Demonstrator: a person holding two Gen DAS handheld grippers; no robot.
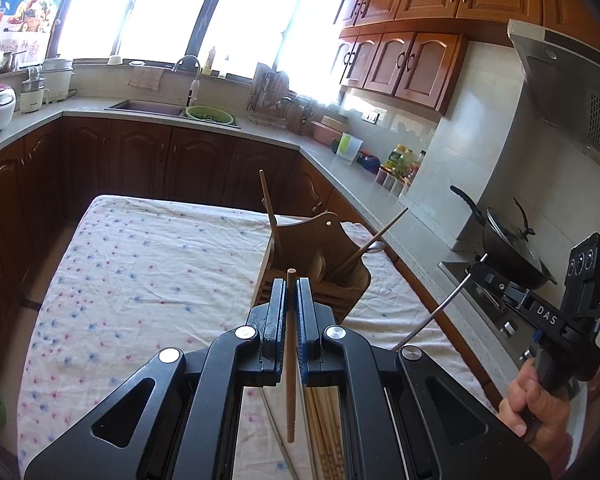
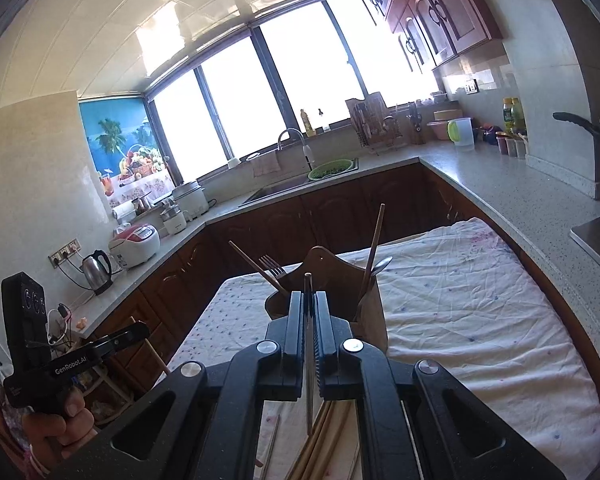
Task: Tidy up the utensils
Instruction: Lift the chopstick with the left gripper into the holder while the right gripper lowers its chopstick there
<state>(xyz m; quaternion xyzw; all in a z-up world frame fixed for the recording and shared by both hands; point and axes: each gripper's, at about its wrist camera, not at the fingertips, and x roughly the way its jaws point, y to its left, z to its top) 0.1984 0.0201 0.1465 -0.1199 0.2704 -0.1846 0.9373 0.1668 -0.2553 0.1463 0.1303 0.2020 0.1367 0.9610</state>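
My left gripper is shut on a wooden chopstick that runs along its jaws, tip sticking out ahead. The right gripper is shut on a thin metal chopstick. Both hover just short of a wooden utensil holder on the cloth-covered table. The holder contains a fork, a spoon and wooden sticks. Loose wooden chopsticks lie on the cloth under the grippers. Each gripper shows in the other view: right gripper, left gripper.
A counter runs along the table's right side, with a lidded wok on the stove and bottles behind. The sink is at the far end. A kettle and rice cooker stand on the left.
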